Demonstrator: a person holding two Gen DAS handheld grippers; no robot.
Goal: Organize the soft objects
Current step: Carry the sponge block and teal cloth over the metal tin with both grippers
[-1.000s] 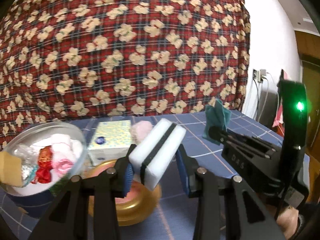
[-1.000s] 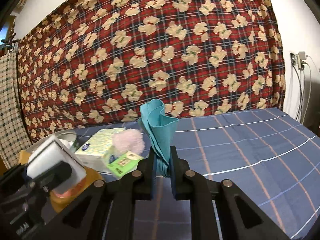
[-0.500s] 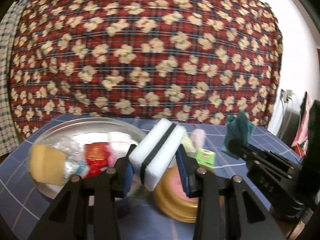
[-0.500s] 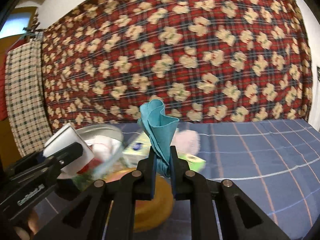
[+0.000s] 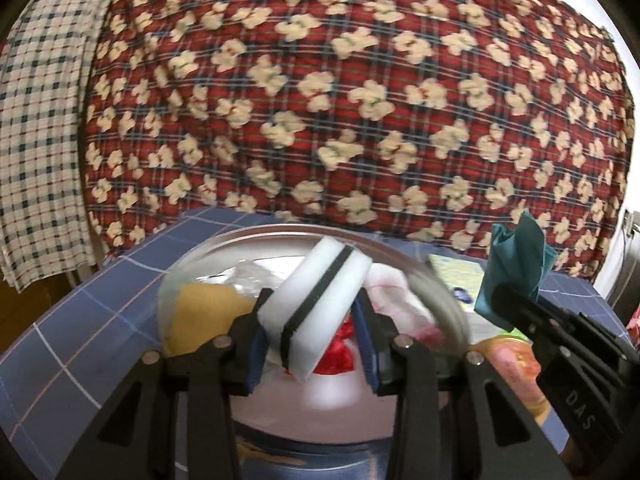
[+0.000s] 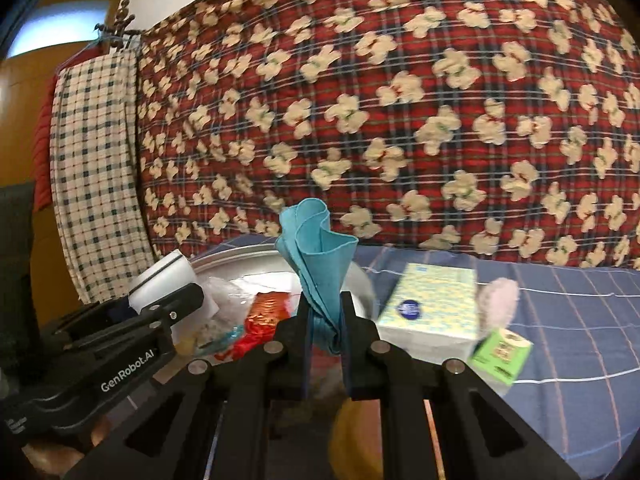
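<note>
left hand-held gripper (image 5: pixel 316 344) clamps white sponge (image 5: pixel 320 312) above clear bowl (image 5: pixel 448 304); right hand-held gripper (image 6: pixel 325 336) pinches teal cloth (image 6: pixel 320 256), bowl just beyond.

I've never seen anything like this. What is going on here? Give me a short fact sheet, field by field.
left gripper: shut on a white sponge with a dark middle layer, tilted
right gripper: shut on a folded teal cloth that stands up from the jaws
clear bowl: holds a yellow sponge, red crinkly item and white-pink cloth
sponge position: in front of the bowl in the left wrist view
tissue box: on the blue checked tablecloth, right of the bowl
small green packet: beside the tissue box
backdrop: red plaid floral fabric
</note>
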